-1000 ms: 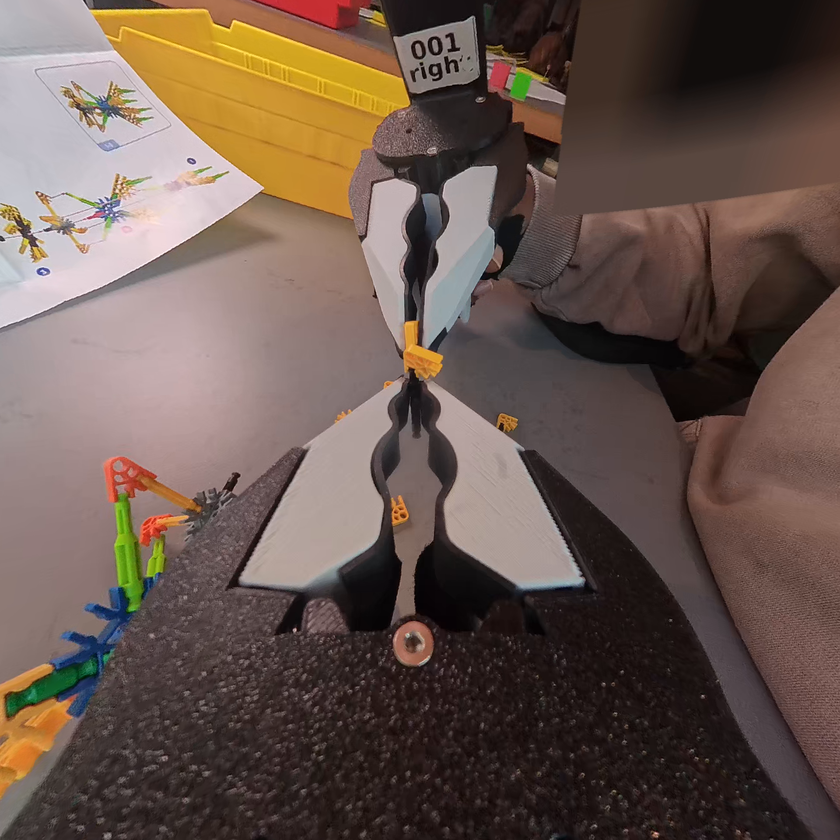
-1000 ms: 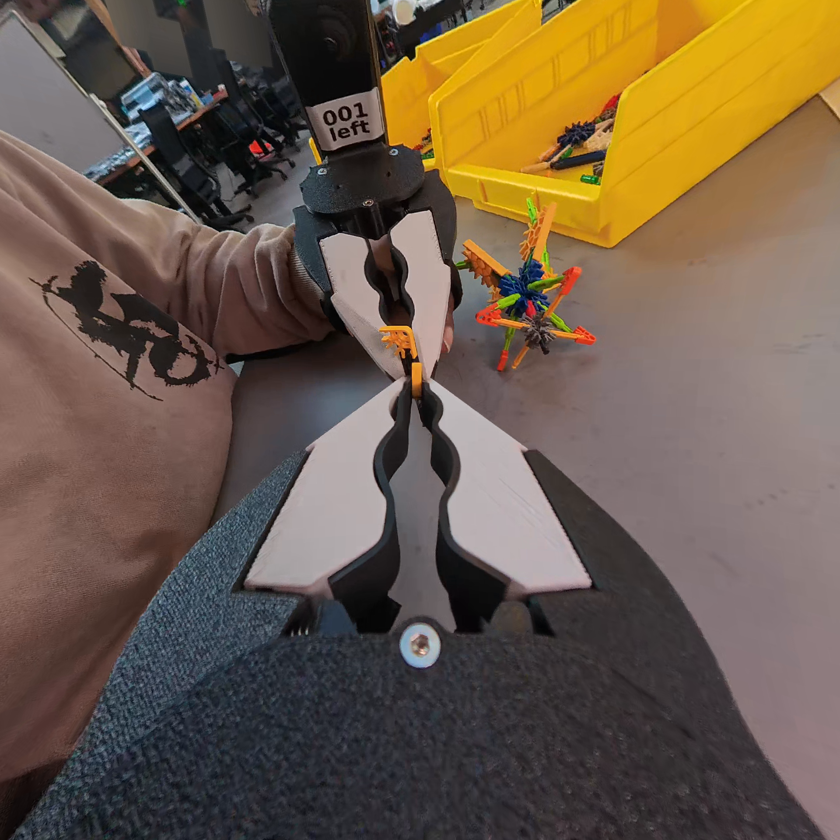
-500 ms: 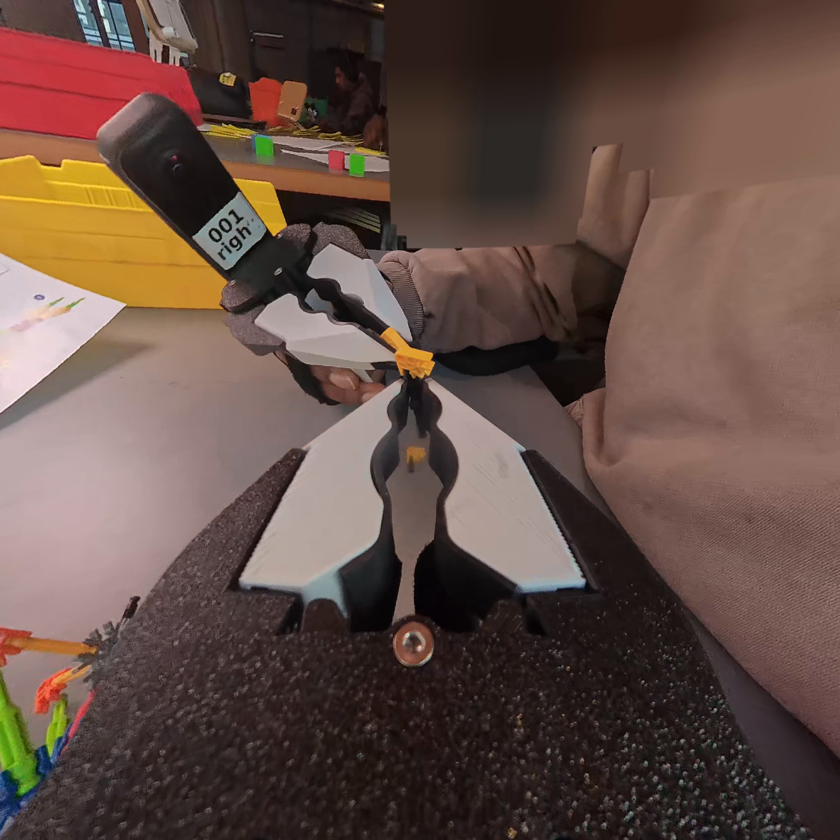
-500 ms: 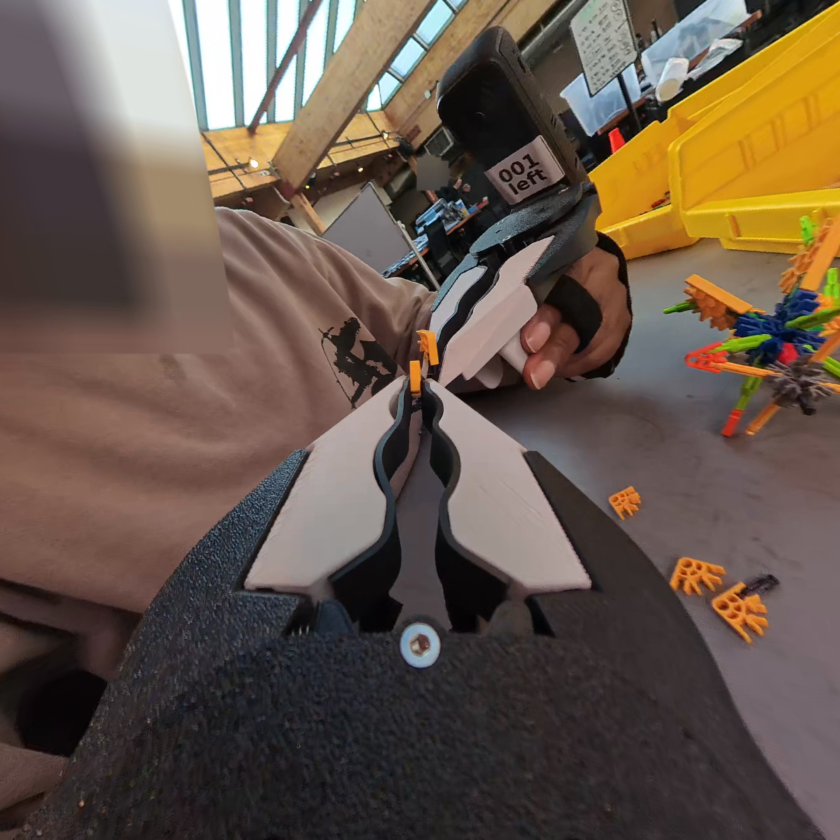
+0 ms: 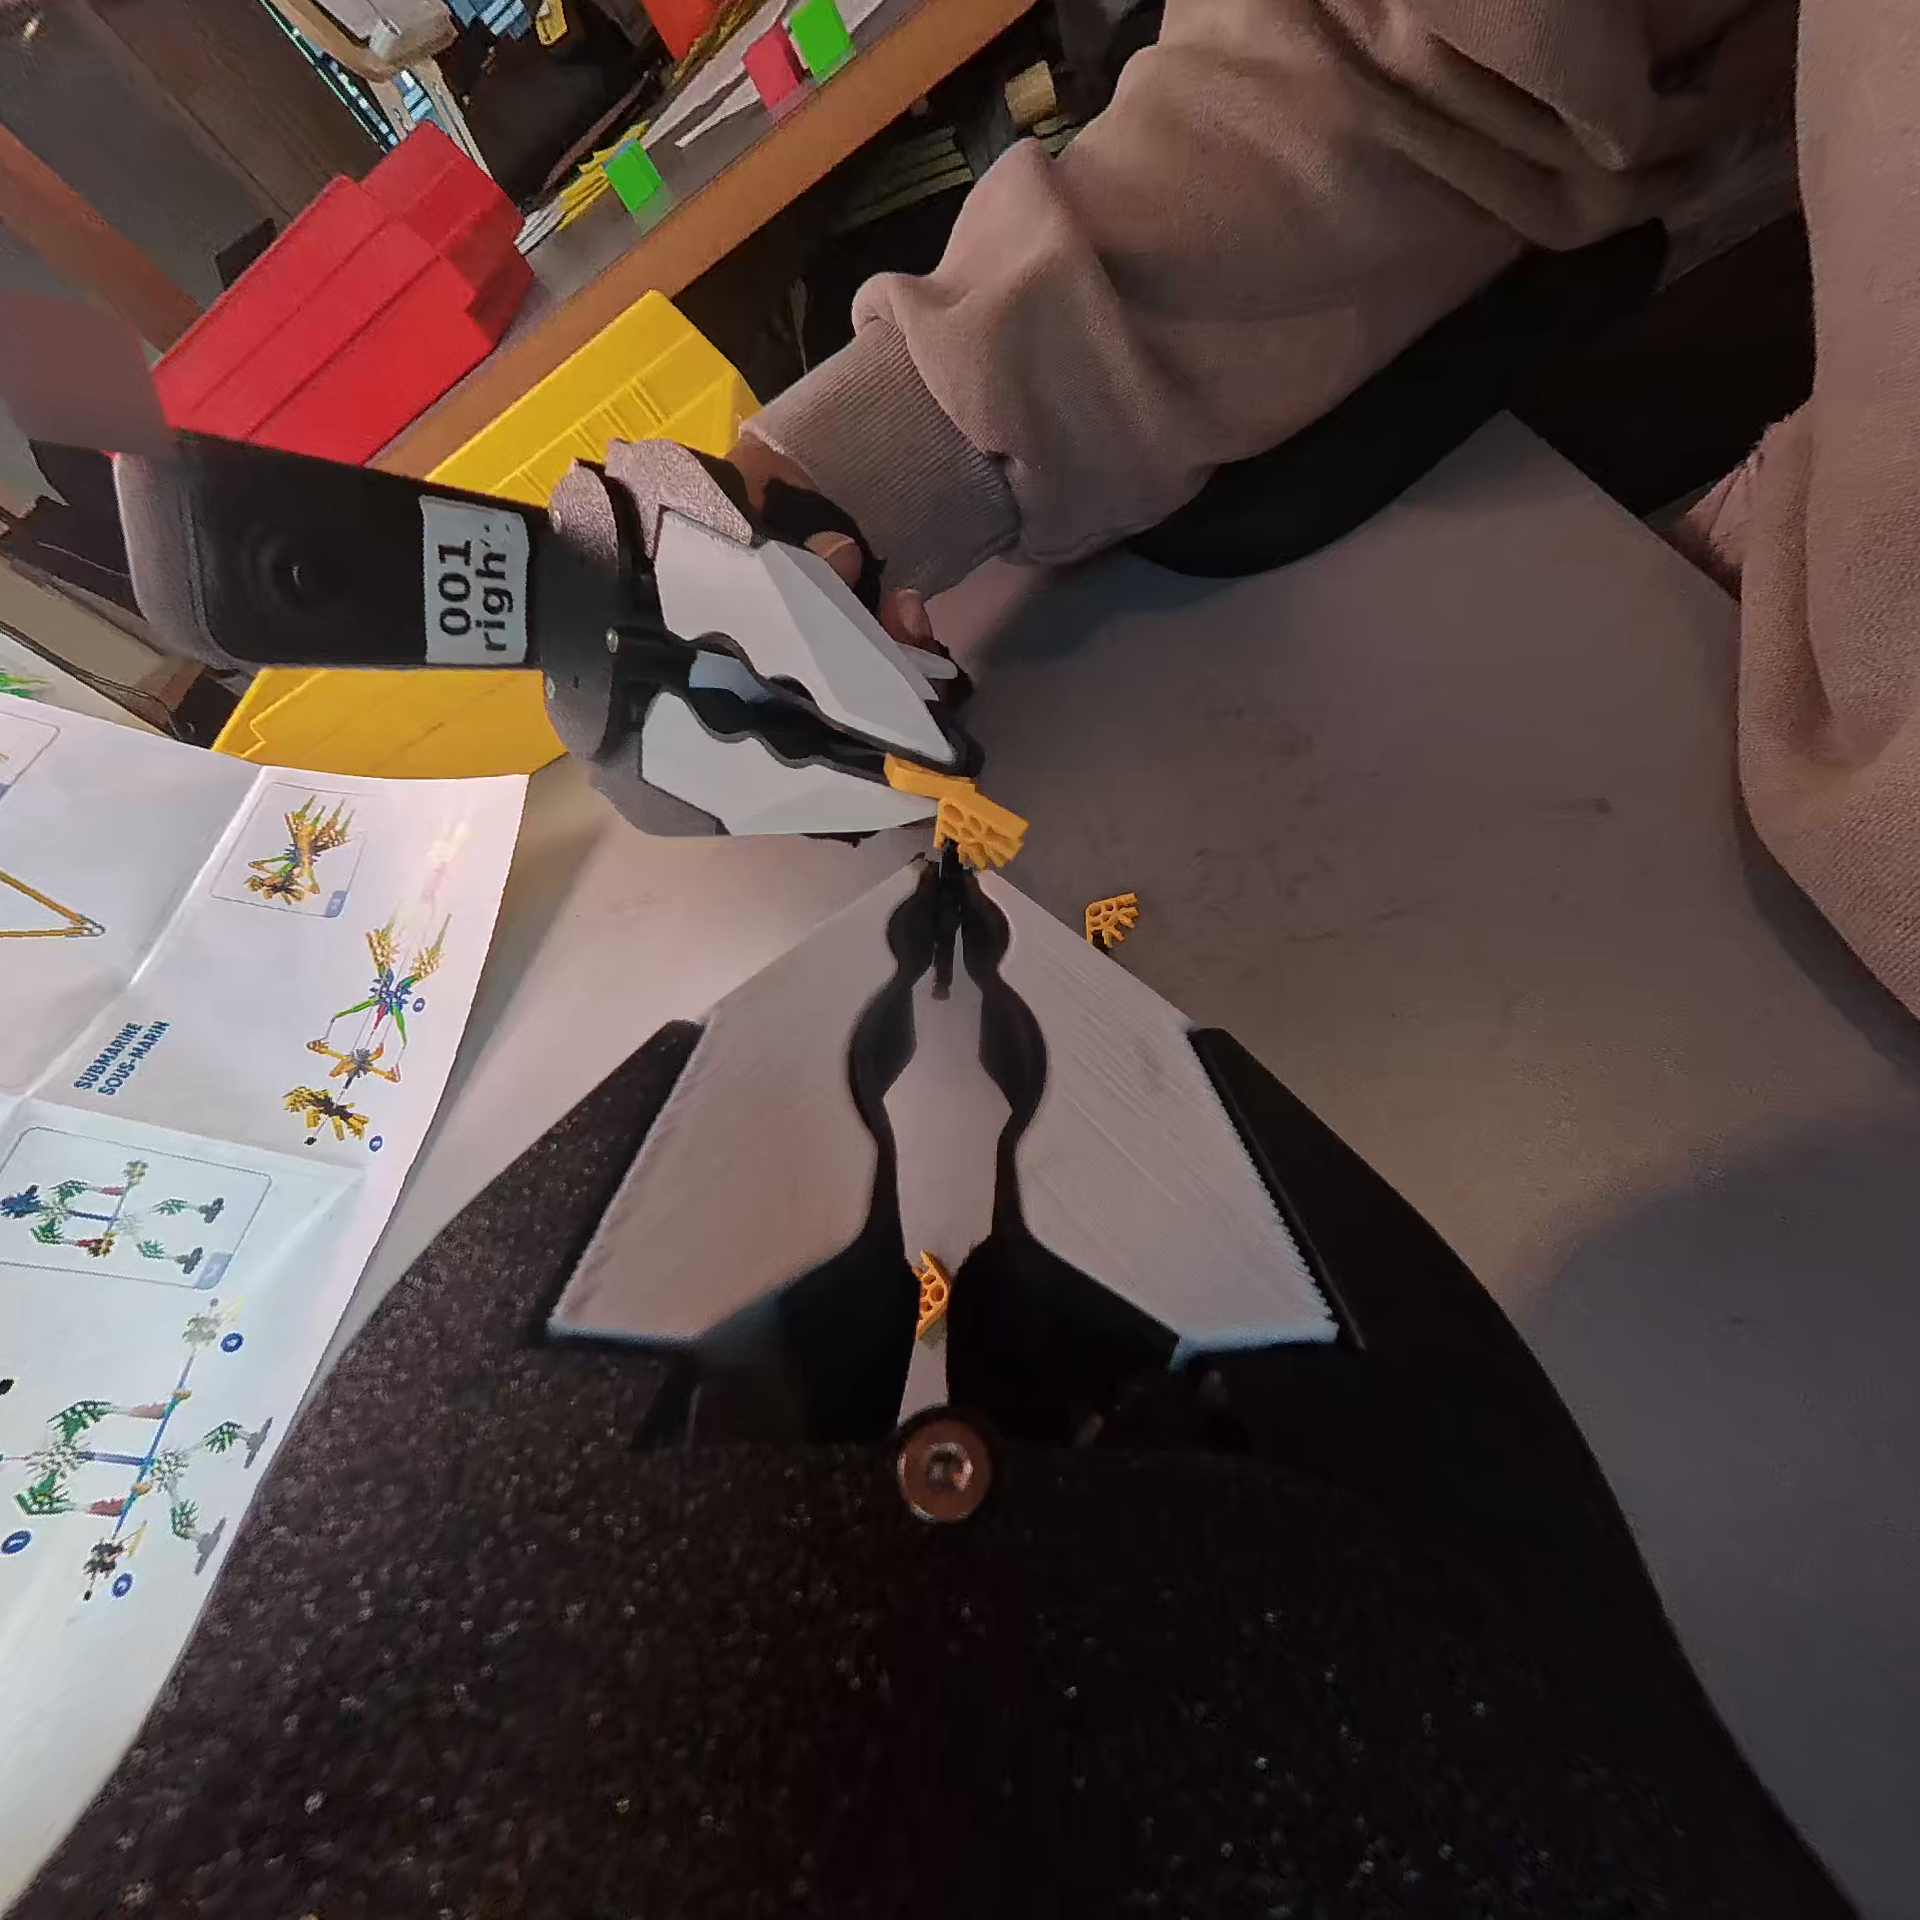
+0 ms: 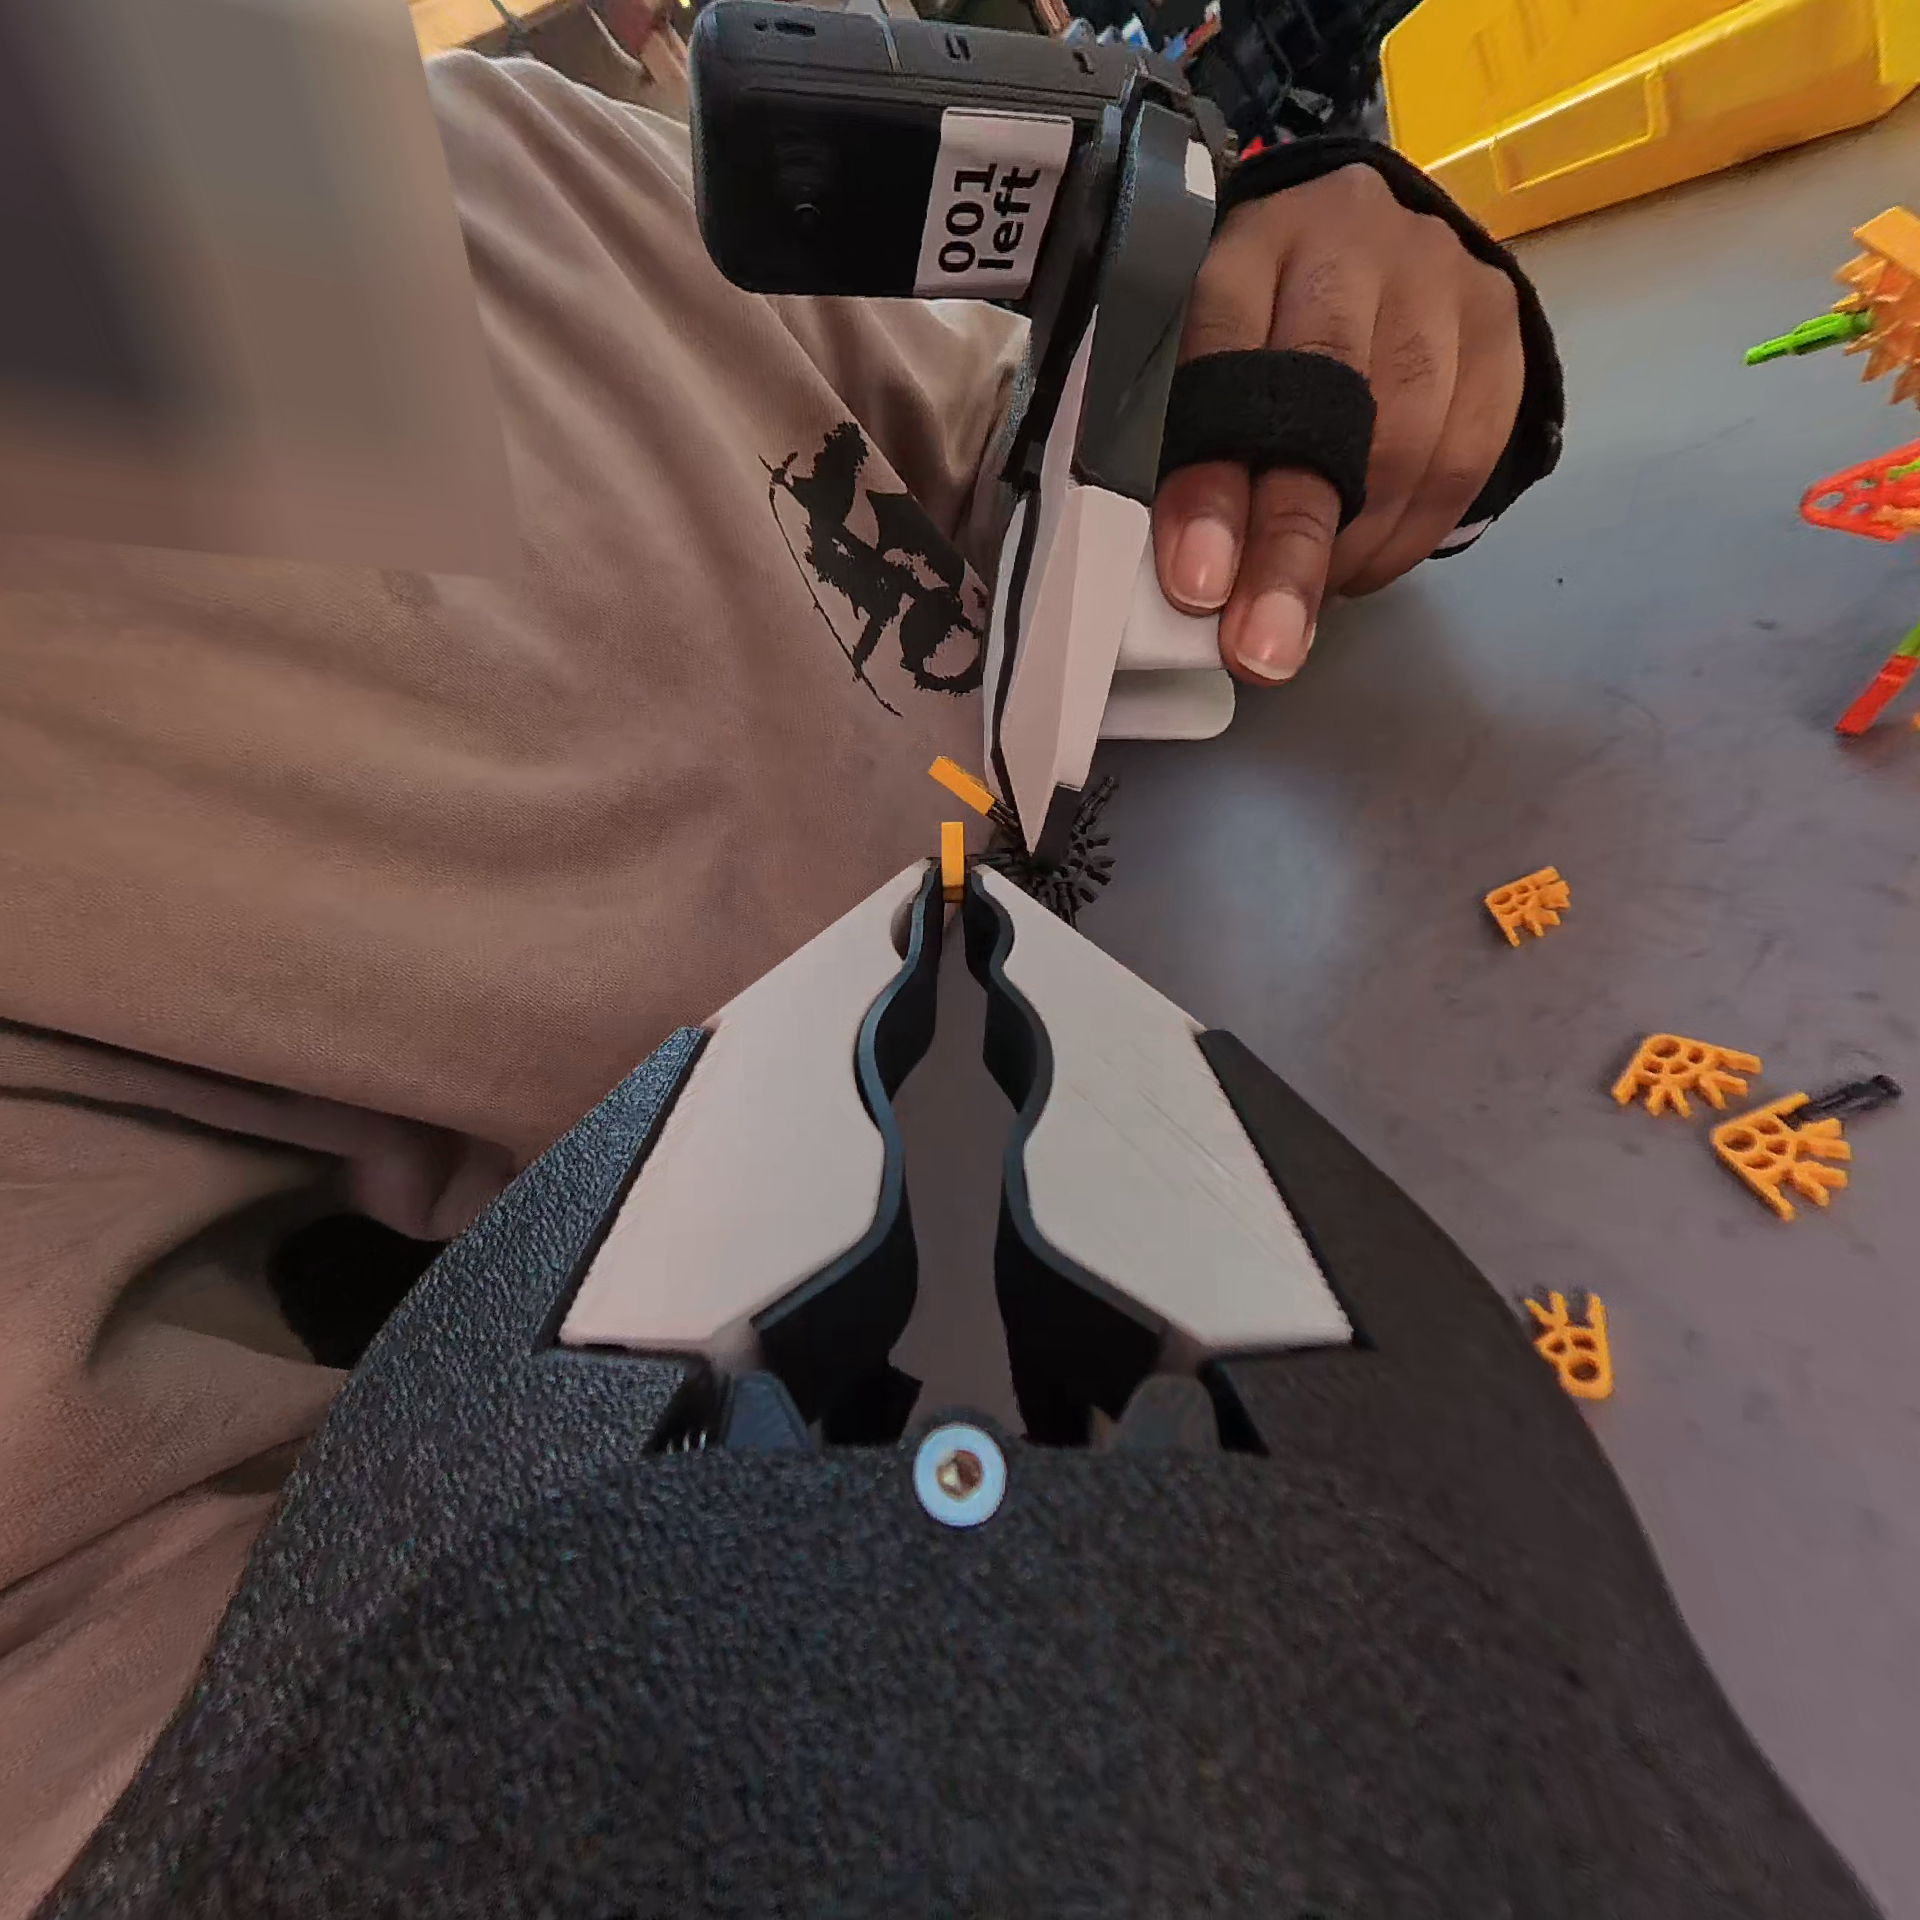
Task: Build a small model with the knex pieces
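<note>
1. At the far left of the left wrist view, a white printed instruction sheet [image 5: 208, 1039] lies flat on the grey table [image 5: 1455, 831]. Behind it are a yellow plastic bin [image 5: 582, 416] and red plastic bins [image 5: 343, 312].
2. The right gripper [image 5: 925, 790] enters from the left, lying nearly level. Its jaws are clenched on a small orange plastic piece [image 5: 912, 774].
3. The left gripper [image 5: 940, 883] is clenched on a thin black plastic rod [image 5: 940, 935]. An orange fan-shaped connector [image 5: 977, 826] sits at the rod's far end, just beside the orange piece.
4. Just right of the left gripper's tips, a loose orange connector [image 5: 1112, 920] lies on the table.
5. In the right wrist view, the small orange plastic piece [image 6: 951, 847] stands edge-on in the right gripper [image 6: 951, 883]. The left gripper [image 6: 1023, 821] points down just above it.
6. A black spoked connector [image 6: 1075, 868] lies on the table under the left gripper's tip.
7. Further right, four orange connectors [image 6: 1683, 1075] lie scattered, well apart from both grippers.
8. At the right edge is a multicoloured rod-and-connector model [image 6: 1881, 312].
</note>
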Tool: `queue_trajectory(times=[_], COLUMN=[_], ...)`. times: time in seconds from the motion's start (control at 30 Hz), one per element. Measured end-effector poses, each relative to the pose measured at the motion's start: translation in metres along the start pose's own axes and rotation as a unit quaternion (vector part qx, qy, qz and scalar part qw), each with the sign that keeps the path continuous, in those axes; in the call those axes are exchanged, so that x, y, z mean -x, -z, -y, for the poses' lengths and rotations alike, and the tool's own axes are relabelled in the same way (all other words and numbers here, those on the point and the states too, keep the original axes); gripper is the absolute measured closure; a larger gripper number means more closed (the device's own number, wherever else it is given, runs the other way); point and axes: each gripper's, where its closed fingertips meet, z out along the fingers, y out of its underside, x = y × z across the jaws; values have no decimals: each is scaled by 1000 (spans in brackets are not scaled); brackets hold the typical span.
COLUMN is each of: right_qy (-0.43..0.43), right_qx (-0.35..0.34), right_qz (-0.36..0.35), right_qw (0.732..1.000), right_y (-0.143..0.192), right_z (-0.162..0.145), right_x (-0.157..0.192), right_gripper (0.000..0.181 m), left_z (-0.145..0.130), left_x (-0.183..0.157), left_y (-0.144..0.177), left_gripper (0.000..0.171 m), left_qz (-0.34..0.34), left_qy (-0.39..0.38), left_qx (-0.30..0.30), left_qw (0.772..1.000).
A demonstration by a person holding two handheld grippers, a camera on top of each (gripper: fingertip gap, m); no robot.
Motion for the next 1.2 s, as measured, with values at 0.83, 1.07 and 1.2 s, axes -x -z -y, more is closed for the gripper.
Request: queue_trajectory(times=[0.83,1.07,1.2], right_qy=[125,153,149], right_qx=[38,-1,8], right_qz=[-308,-211,-193], right_qw=[942,965,970], right_y=[36,-5,-7], right_z=[25,37,30], right_x=[-47,-23,-23], right_gripper=[152,166,180], left_z=[-10,0,-4], left_x=[35,8,4], left_y=[13,9,8], left_gripper=[168,168,168], left_qz=[-70,-153,-164], left_qy=[372,370,371], left_qx=[-97,-91,-76], left_qw=[920,912,911])
